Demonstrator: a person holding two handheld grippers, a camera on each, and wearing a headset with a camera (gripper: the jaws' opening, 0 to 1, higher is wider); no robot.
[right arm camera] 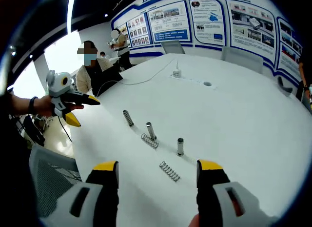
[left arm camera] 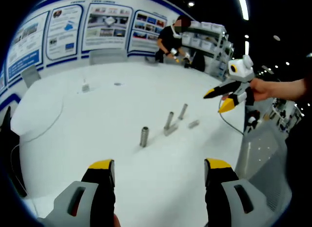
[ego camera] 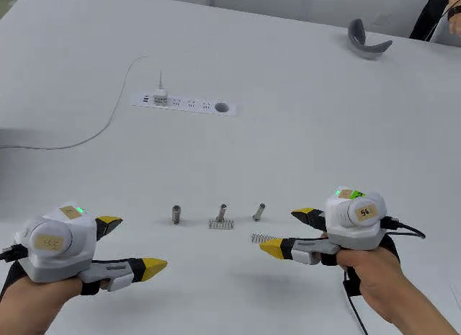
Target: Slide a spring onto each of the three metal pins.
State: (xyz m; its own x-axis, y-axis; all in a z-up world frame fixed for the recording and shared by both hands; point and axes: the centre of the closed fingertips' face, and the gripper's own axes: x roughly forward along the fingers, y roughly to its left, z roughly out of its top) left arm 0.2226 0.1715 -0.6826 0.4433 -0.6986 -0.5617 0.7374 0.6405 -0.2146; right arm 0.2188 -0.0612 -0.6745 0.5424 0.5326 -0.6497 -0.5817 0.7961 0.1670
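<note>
Three small metal pins stand in a row on the white table [ego camera: 288,133]. The left pin [ego camera: 176,214] [left arm camera: 144,136] [right arm camera: 128,118] wears a spring. The middle pin [ego camera: 221,212] [right arm camera: 150,131] is bare, and a loose spring [ego camera: 221,224] [right arm camera: 149,141] lies at its base. The right pin [ego camera: 258,212] [right arm camera: 180,146] is bare too. A second loose spring [ego camera: 263,238] [right arm camera: 169,171] lies just ahead of my right gripper [ego camera: 287,230] [right arm camera: 157,169], which is open and holds nothing. My left gripper [ego camera: 131,243] [left arm camera: 158,168] is open and empty, left of the pins.
A white power strip [ego camera: 184,103] with a plugged charger and cable lies farther back. A grey curved band [ego camera: 367,41] rests at the far right. A person [left arm camera: 173,36] stands at the table's far end, and another sits beside it [right arm camera: 95,71].
</note>
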